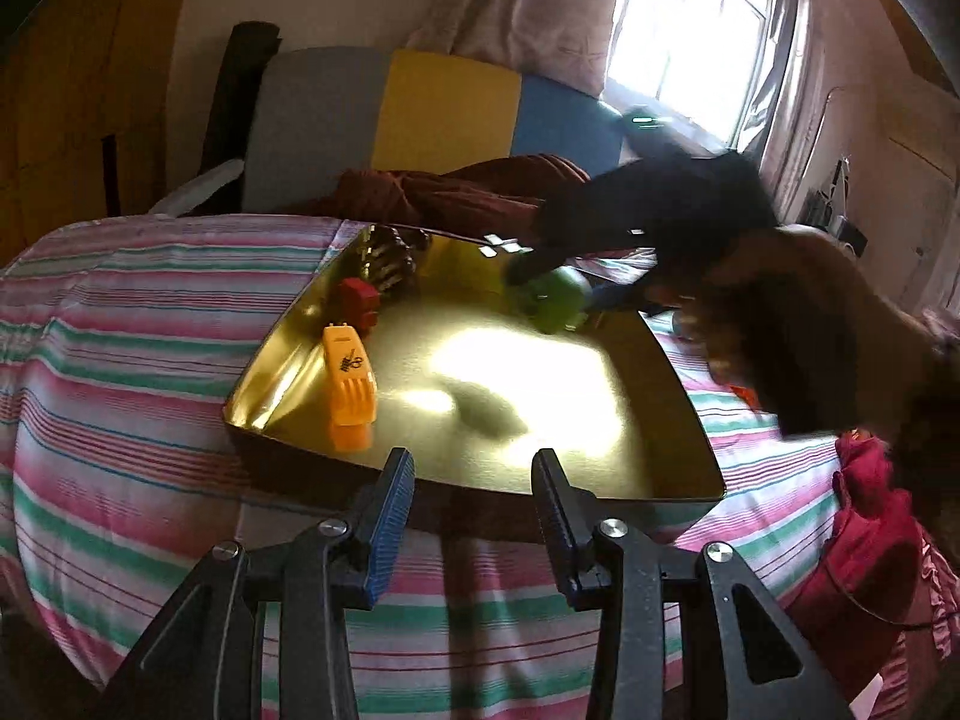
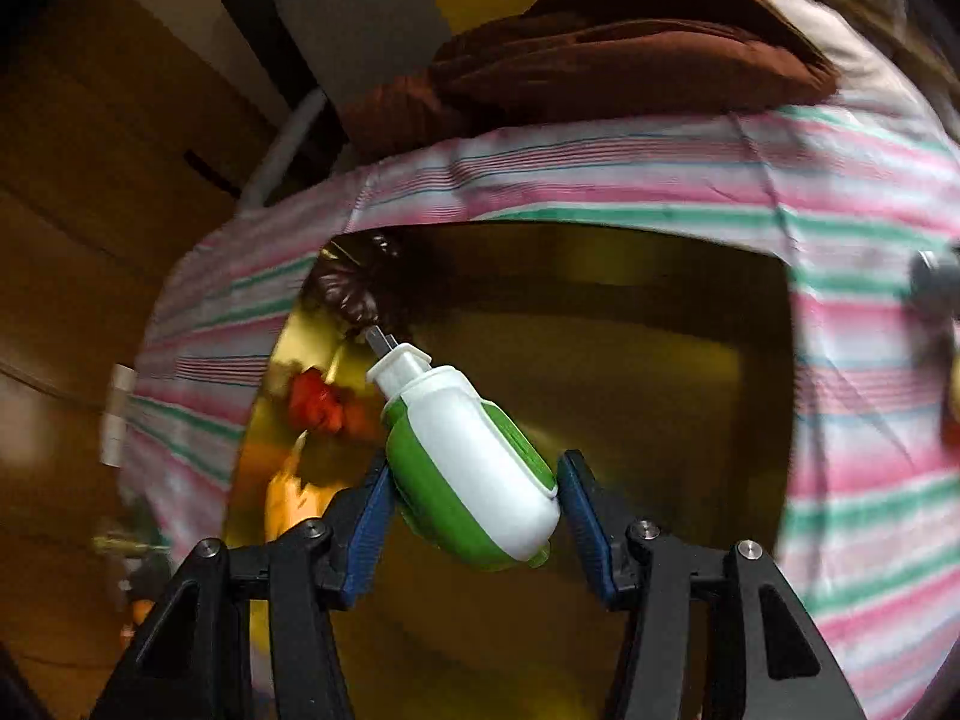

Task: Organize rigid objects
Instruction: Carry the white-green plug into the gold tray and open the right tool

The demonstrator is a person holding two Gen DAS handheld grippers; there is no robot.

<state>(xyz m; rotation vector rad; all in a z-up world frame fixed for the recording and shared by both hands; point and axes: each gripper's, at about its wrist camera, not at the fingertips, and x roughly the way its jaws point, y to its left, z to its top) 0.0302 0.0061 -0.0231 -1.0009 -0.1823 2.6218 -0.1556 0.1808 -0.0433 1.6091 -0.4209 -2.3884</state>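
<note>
A shiny gold tray (image 1: 630, 420) lies on a striped bedspread (image 1: 120, 330). Along its left side sit an orange toy (image 1: 348, 387), a red block (image 1: 359, 300) and a dark brown ribbed object (image 1: 390, 261). My right gripper (image 2: 474, 498) is shut on a green-and-white toy screwdriver (image 2: 468, 468), which hangs above the tray (image 2: 660, 420) with its tip toward the far left. The left wrist view shows that same green toy (image 1: 552, 297) over the tray's far side, under the blurred right gripper (image 1: 558, 285). My left gripper (image 1: 474, 468) stands open with nothing in it, just before the tray's near edge.
A brown cloth heap (image 1: 456, 192) lies behind the tray, in front of a grey, yellow and blue headboard (image 1: 444, 114). A person's arm (image 1: 798, 324) reaches in from the right. Red fabric (image 1: 870, 516) sits at the right edge. A bright window (image 1: 690, 30) is beyond.
</note>
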